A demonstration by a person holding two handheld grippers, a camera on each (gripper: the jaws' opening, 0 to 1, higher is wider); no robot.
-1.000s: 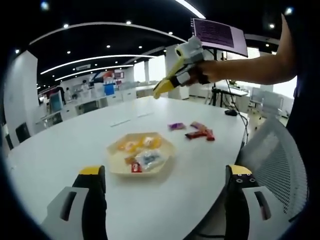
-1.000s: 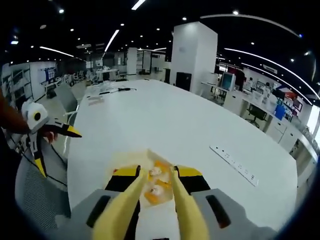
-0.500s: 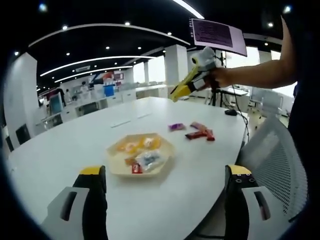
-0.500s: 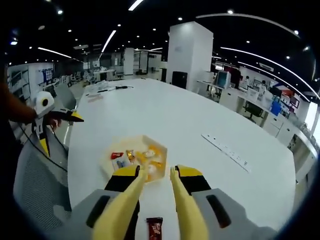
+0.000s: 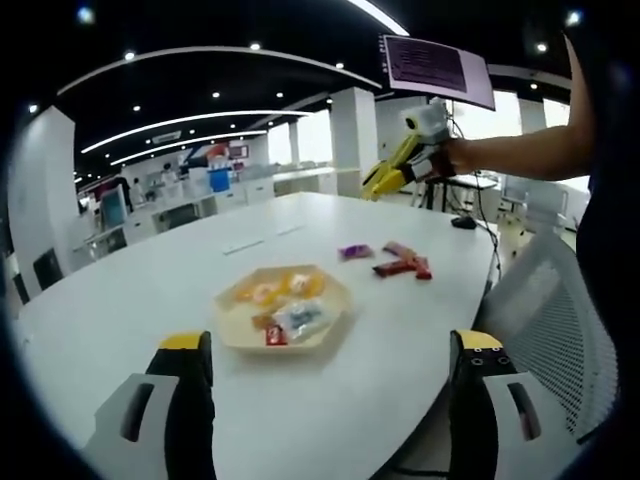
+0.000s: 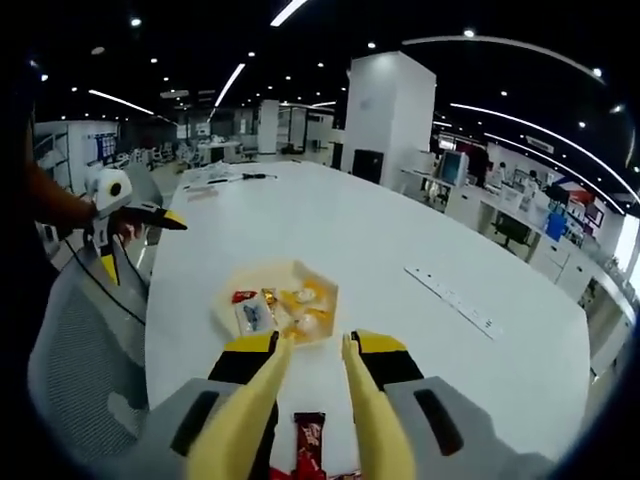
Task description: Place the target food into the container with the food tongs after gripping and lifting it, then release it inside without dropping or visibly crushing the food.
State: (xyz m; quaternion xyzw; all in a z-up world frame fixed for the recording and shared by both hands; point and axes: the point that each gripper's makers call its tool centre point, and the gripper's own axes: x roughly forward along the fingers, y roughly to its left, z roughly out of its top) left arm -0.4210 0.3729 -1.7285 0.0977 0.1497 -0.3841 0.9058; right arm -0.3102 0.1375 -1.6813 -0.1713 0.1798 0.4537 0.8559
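Big white table (image 5: 140, 300) with a pale hexagonal tray (image 6: 262, 272) already holding a few wrapped snacks. More wrapped snack bars (image 5: 400, 266) lie loose on the table near it. The right gripper (image 5: 378, 184) carries yellow food tongs (image 6: 312, 345), tips narrowly apart and empty, just above a red bar (image 6: 308, 444). Looks like the reach-for-the-next-piece step: drop down, straddle it, squeeze gently. The left gripper (image 5: 330, 345) hangs wide open.

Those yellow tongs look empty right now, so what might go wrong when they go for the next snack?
The tongs hang open over the red-wrapped bar; its slick wrapper might slip out mid-lift. The tray is shallow and already holds sweets, so a dropped piece could bounce out. Squeezing harder may crush the bar.
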